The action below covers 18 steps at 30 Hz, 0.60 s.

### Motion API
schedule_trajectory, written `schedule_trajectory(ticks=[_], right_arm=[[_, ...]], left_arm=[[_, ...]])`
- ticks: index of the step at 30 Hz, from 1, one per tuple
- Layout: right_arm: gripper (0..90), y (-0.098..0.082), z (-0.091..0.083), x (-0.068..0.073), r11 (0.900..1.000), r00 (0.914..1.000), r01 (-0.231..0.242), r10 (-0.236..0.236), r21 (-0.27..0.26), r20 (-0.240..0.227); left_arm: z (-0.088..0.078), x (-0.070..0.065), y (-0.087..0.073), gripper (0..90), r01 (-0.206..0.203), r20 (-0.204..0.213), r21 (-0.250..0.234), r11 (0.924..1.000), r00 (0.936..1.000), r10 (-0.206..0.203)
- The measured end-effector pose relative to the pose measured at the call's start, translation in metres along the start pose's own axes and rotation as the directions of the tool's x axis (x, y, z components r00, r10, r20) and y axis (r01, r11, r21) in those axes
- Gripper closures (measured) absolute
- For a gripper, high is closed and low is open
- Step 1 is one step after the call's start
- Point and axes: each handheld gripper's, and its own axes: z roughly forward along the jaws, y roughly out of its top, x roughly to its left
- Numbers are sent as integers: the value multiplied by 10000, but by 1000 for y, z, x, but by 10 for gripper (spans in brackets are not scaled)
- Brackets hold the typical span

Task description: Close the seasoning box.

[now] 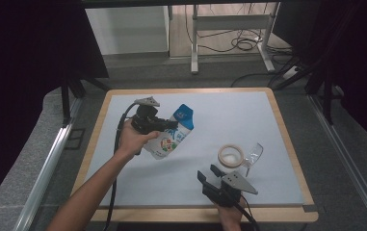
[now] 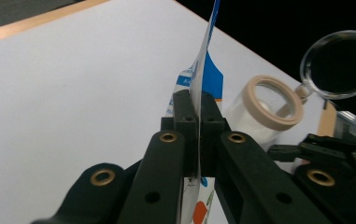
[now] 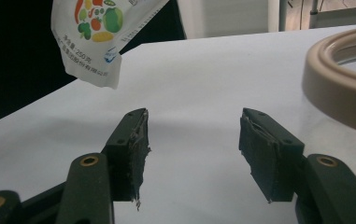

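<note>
**Soft pouch pinched by its thin edge**

Your left gripper [image 1: 164, 124] has its jaws pressed together on the flat seam of the pouch [image 1: 173, 134], holding it tilted above the bench [image 1: 229, 115]. It looks light, limp and slick, likely to swing or slip, so grip the stiffer sealed edges, not the belly. Your right gripper [image 3: 192, 154] waits with jaws spread, empty, near the tape roll [image 1: 230, 156].

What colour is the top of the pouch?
Blue. The pouch is white with a blue top and fruit pictures lower down, best seen in the high view.
</note>
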Motion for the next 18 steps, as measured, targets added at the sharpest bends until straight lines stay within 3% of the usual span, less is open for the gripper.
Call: schedule_trajectory(ticks=[9, 18], right_arm=[[429, 0, -1, 0, 10000, 10000, -43, 43, -1, -41], [423, -3, 1, 2, 9999, 10000, 46, -46, 105, -10]], left_arm=[[-9, 22, -11, 900, 380, -350, -495, 9981, 9986, -397], [-17, 42, -19, 900, 560, -677, -1315, 9897, 9956, -653]])
